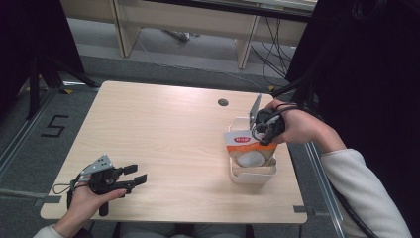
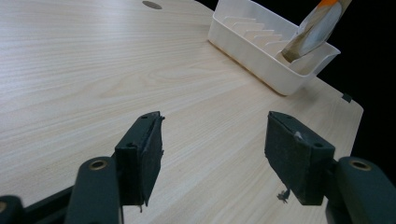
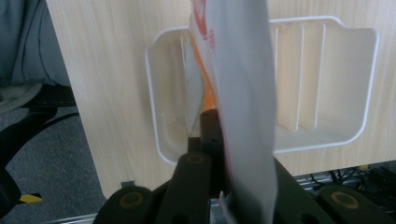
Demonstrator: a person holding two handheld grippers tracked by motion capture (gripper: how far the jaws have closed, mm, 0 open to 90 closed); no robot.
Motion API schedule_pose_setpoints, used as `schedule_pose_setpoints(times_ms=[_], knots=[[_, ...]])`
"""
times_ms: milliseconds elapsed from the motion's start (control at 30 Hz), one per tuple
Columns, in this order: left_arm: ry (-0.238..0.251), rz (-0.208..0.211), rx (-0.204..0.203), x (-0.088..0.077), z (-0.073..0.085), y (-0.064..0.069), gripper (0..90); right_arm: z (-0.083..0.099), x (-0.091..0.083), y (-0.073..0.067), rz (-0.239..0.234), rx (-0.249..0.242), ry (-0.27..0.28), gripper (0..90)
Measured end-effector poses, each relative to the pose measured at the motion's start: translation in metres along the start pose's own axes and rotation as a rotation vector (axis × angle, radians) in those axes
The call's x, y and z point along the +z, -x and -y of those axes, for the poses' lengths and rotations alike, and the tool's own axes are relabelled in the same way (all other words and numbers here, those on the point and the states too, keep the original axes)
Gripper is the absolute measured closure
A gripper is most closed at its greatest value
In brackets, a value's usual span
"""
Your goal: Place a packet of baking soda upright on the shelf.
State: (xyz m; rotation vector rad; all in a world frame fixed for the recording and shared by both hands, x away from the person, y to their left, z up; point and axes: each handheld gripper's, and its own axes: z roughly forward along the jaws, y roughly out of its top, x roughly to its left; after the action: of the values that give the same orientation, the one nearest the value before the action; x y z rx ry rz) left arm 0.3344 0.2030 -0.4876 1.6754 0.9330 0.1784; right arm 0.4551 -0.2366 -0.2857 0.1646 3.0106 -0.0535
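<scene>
Pinching the top edge of a light, floppy snack pouch [image 1: 248,148], the right tongs [image 1: 265,130] hold it upright inside the white divided tray [image 1: 252,176], while the left tongs [image 1: 130,176] rest apart and empty, well apart from that tray on the desk [image 1: 163,134].

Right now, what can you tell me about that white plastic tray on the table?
The white tray is a rectangular, glossy, plastic-looking bin with rounded corners and upright ribs dividing it into slots. It sits flat near the right edge of the wooden table. An orange-and-white packet, gripped by the right tool, stands tilted in its near end slot. The other slots look empty.
</scene>
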Motion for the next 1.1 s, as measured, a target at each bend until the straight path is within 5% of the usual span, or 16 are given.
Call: schedule_pose_setpoints(times_ms=[367,400,500,633,667,767,1100], knots=[[0.0,0.0,0.001,0.0,0.0,0.0,36.0,-0.001,0.01,0.002,-0.027,0.016,-0.026,90.0],[-0.001,-0.001,0.002,0.0,0.0,0.0,36.0,-0.002,0.012,0.004,-0.022,-0.029,-0.01,90.0],[-0.002,-0.002,0.003,0.0,0.0,0.0,36.0,-0.002,0.011,0.001,-0.033,0.031,-0.044,90.0],[-0.003,0.003,0.005,0.0,0.0,0.0,36.0,-0.002,0.014,0.001,-0.03,0.021,-0.041,90.0],[-0.003,0.003,0.004,0.0,0.0,0.0,36.0,-0.002,0.016,0.004,-0.035,-0.013,-0.016,90.0],[-0.004,0.0,0.007,0.0,0.0,0.0,36.0,-0.002,0.017,0.001,-0.025,0.038,-0.045,90.0],[-0.002,0.001,0.001,0.0,0.0,0.0,36.0,-0.001,0.031,0.003,-0.035,0.026,-0.034,90.0]])
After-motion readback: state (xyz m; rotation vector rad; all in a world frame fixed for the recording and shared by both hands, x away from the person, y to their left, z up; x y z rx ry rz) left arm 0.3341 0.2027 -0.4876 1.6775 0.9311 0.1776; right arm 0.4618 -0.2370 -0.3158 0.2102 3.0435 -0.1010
